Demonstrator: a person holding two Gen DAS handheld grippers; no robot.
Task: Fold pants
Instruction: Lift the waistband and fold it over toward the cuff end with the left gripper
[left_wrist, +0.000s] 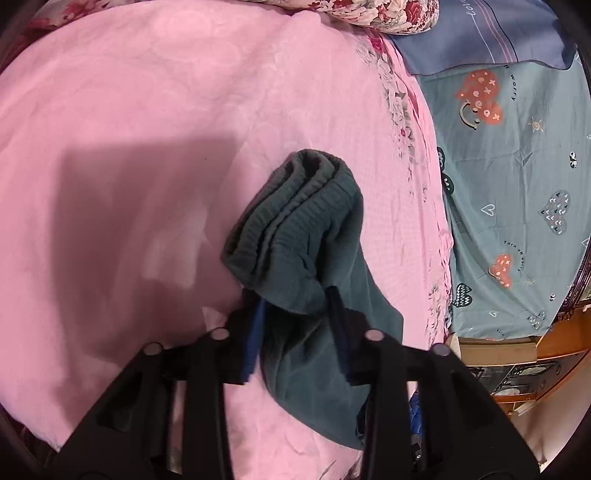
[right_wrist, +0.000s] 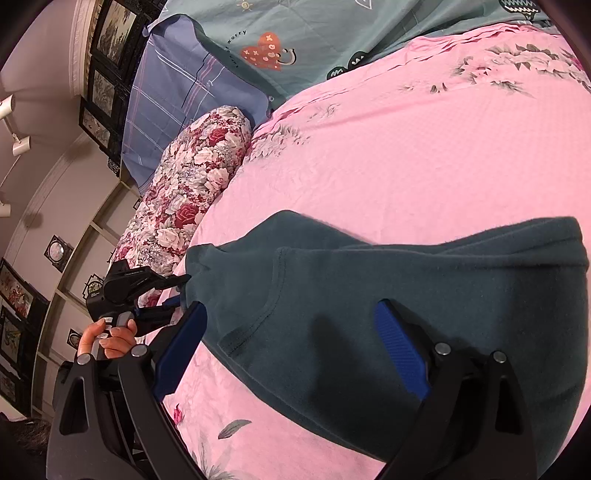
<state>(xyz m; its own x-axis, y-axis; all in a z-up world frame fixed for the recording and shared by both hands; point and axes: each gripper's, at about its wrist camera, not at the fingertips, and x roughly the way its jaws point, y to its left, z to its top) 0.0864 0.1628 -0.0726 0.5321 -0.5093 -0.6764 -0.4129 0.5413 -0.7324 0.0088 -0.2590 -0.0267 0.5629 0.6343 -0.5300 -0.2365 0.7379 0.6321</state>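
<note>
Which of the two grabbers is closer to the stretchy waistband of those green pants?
Left. The left gripper straddles the pants beside the waistband; the right gripper is farther along.

Home bedroom: bed with pink floral bedspread (left_wrist: 147, 110), blue pillow (right_wrist: 177, 88), framed pictures (right_wrist: 110, 29) on far wall

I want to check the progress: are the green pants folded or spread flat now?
Partly folded. The pants lie doubled on the pink bedcover, and the ribbed waistband shows stacked layers between the left claw's fingers.
</note>
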